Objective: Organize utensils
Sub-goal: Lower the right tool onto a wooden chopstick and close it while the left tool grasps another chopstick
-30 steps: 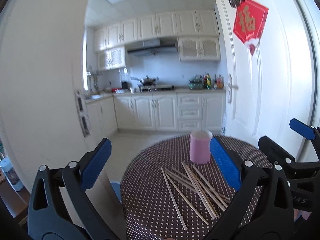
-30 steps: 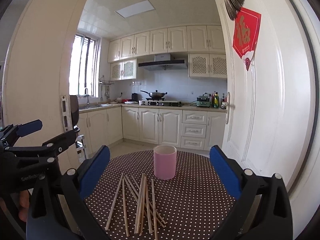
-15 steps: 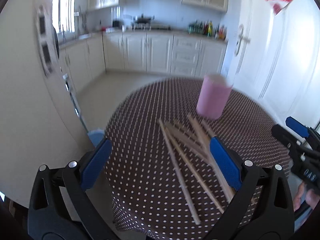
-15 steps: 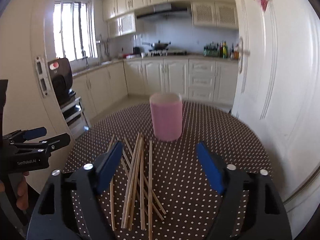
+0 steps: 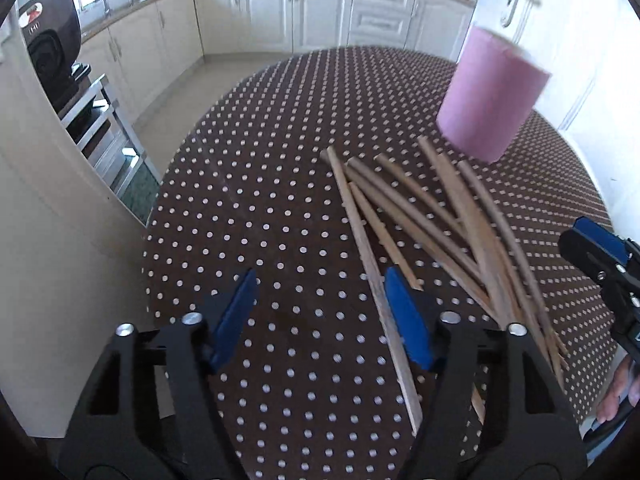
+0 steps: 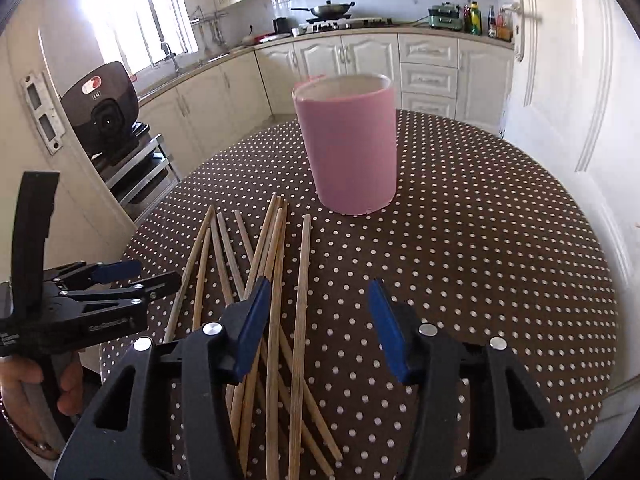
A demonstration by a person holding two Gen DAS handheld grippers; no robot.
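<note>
Chopsticks [image 6: 276, 280] lie scattered on the dotted tabletop [image 6: 480, 240] just near of the pink cup [image 6: 348, 148], presumably their destination, while both left tongs [image 5: 320, 296] and right tongs [image 6: 320, 312] are closing, gripping nothing yet.

Open dotted tablecloth [image 6: 500, 264] right of the pink cup [image 6: 348, 148], free for passing. Scattered chopsticks [image 6: 276, 280] crowding the near left part, up close to the cup's base. Bare cloth again left of the pile, toward the table edge [image 5: 168, 208].
</note>
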